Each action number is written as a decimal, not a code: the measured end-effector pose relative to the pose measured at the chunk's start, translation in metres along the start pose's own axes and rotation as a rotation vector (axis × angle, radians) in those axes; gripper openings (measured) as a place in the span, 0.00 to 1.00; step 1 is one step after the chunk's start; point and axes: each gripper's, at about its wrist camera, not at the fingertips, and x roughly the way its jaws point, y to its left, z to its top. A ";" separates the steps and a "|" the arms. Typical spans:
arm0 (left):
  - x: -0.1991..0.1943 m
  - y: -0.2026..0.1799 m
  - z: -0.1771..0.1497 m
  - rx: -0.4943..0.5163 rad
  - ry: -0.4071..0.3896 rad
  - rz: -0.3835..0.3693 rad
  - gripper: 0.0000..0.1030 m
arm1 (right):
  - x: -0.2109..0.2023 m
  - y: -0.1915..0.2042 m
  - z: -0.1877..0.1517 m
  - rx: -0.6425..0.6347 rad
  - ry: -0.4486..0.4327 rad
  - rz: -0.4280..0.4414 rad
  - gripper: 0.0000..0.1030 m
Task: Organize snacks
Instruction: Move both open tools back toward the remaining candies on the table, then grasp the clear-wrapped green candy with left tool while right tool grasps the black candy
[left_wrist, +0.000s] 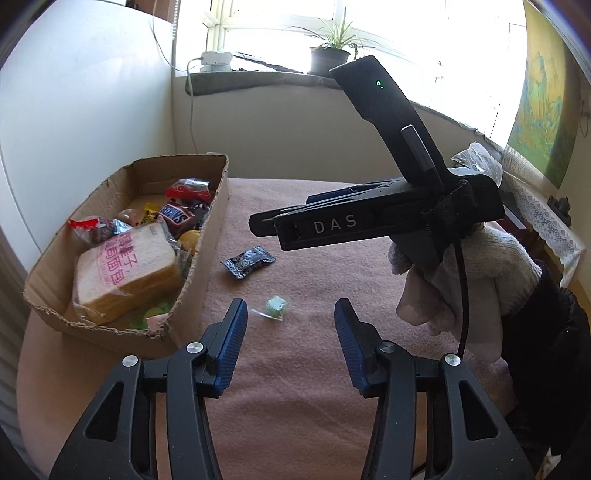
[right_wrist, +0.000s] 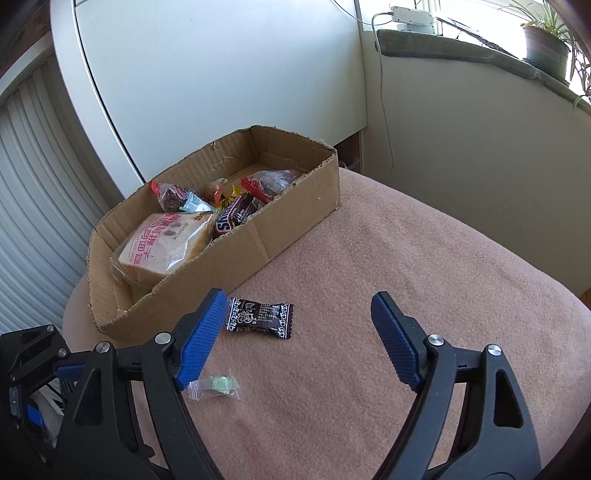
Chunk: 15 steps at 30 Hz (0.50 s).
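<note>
Both tools, left tool (left_wrist: 291, 328) and right tool (right_wrist: 299, 339), hung agape and empty over two loose sweets; the slippery green candy (left_wrist: 275, 307) risked skidding away.

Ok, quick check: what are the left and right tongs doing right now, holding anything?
Left tongs: open, empty, above the green candy.
Right tongs: open, empty, near the black candy wrapper.

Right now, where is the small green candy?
The green candy lies loose on the pink cloth, outside the cardboard box, just nearer than the black wrapped snack.
</note>
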 end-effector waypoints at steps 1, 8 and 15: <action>0.004 0.000 0.000 0.001 0.010 0.002 0.46 | 0.004 0.000 -0.001 0.001 0.010 0.001 0.78; 0.025 -0.003 -0.002 0.027 0.049 0.015 0.43 | 0.023 0.010 -0.006 -0.046 0.061 0.012 0.73; 0.038 0.001 -0.006 0.027 0.066 0.031 0.39 | 0.041 0.021 -0.008 -0.088 0.082 -0.013 0.73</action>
